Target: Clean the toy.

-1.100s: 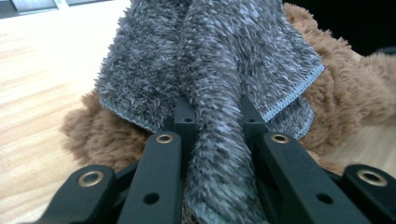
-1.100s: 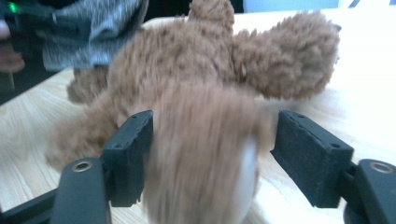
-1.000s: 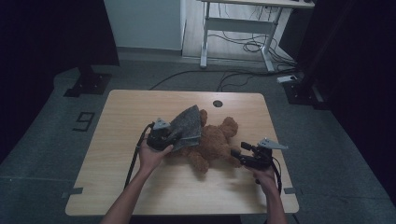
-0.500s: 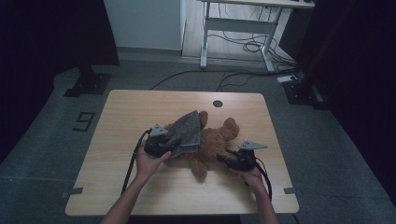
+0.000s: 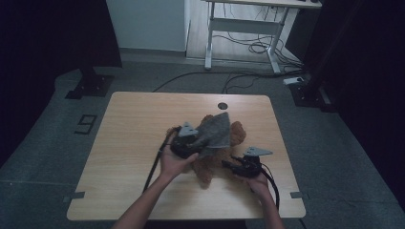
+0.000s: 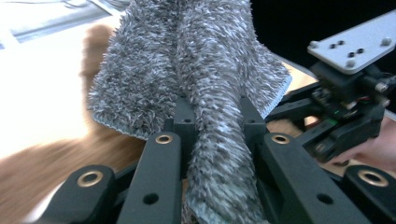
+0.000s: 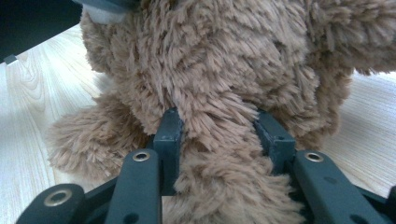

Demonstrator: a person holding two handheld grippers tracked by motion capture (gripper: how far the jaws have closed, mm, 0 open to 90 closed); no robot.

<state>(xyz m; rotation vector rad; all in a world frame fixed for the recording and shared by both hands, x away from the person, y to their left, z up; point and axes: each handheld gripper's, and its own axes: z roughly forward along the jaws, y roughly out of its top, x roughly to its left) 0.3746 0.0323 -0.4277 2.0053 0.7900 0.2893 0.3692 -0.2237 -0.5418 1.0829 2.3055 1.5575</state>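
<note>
A brown teddy bear [image 5: 207, 168] lies in the middle of the wooden table [image 5: 133, 124]. A grey fuzzy cloth [image 5: 217, 129] is draped over its upper part. My left gripper [image 5: 197, 143] is shut on a fold of the cloth [image 6: 187, 56], which runs up between its jaws [image 6: 212, 109]. My right gripper [image 5: 227, 164] reaches the bear from the right. Its jaws have just been closing, and they now pinch a furry limb of the bear [image 7: 224, 60] between the pads [image 7: 217, 126]. The right gripper [image 6: 345, 93] also appears at the right of the left gripper view.
A dark round hole [image 5: 222, 105] sits near the table's far edge. Beyond the table stand a white desk frame [image 5: 243, 24] with cables [image 5: 248, 47] on the floor and black stand bases [image 5: 90, 86] at both sides.
My left gripper has shifted right with the cloth, pulling it over the bear. My right gripper has moved left to the bear and closed on its limb.
</note>
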